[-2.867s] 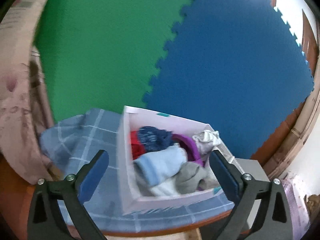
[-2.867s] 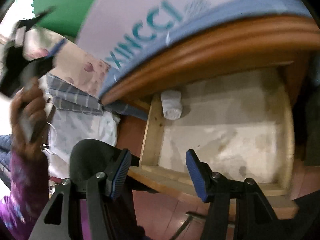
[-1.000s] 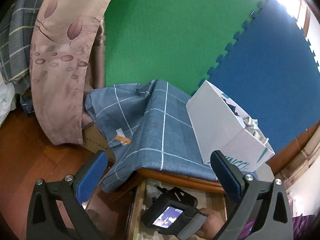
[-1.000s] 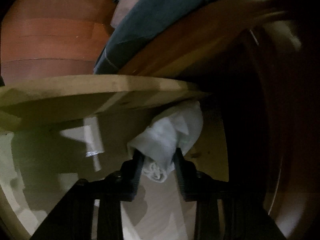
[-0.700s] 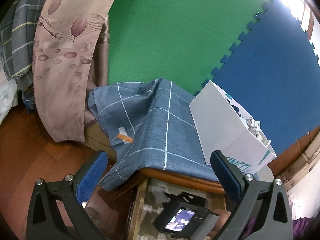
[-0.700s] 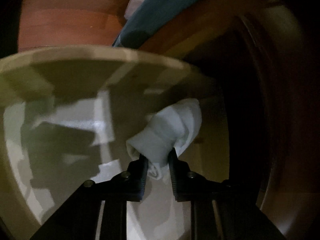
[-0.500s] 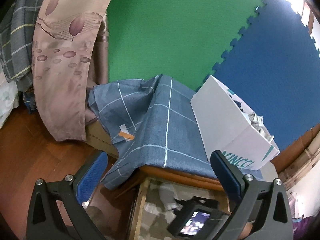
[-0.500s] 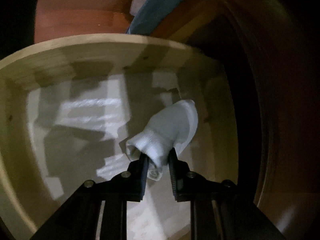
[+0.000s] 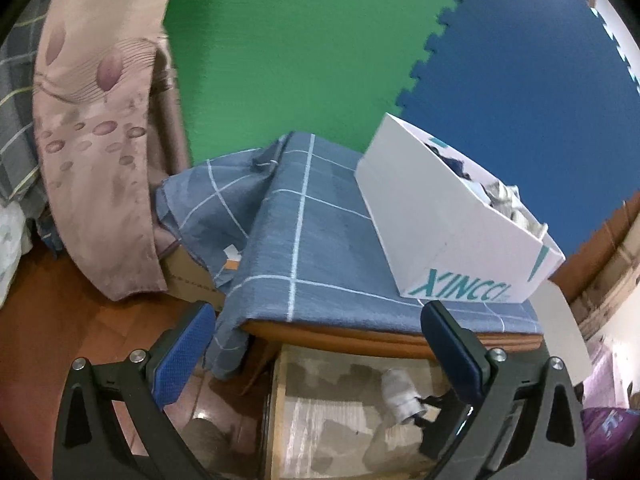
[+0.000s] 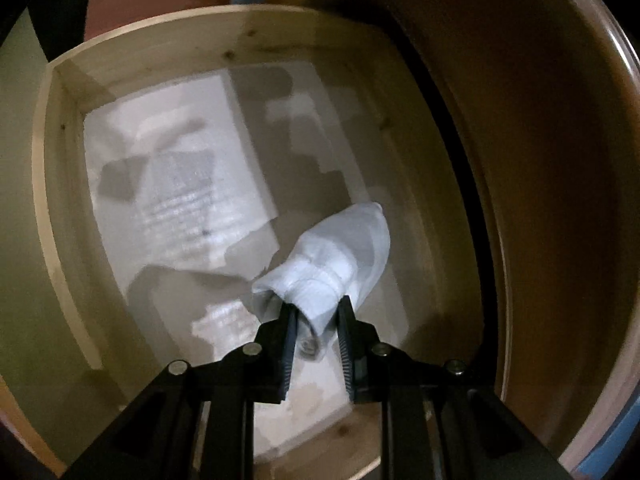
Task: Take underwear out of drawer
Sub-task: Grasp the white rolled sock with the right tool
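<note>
The right gripper [image 10: 316, 320] clamps a rolled white underwear [image 10: 336, 258] by one end, the bundle pinched between its two black fingers [image 10: 286, 334] and held over the floor of the open drawer [image 10: 48, 184]. The roll juts forward from the fingertips, toward the drawer's right side, and whether its far end touches the pale liner [image 10: 168, 184] on the drawer bottom cannot be told. Nothing else lies in the drawer.

Seen from the left wrist, the same drawer [image 9: 276, 412] stands pulled out under the top of a wooden nightstand [image 9: 340, 334], and the underwear [image 9: 398, 394] shows inside it near the right gripper's tip [image 9: 430, 404]. The left gripper [image 9: 316, 344] hangs in front of and above the drawer with its blue-padded fingers [image 9: 184, 354] spread wide and nothing between them.

A blue checked cloth [image 9: 304, 240] covers the nightstand above the drawer. On it, up and to the right of the drawer, sits a white box [image 9: 452, 232] marked "XINCCI", with folded garments showing over its rim. Left of the drawer hangs a pink patterned fabric [image 9: 96, 152]; green [image 9: 296, 48] and blue [image 9: 520, 92] foam mats stand behind the nightstand.
</note>
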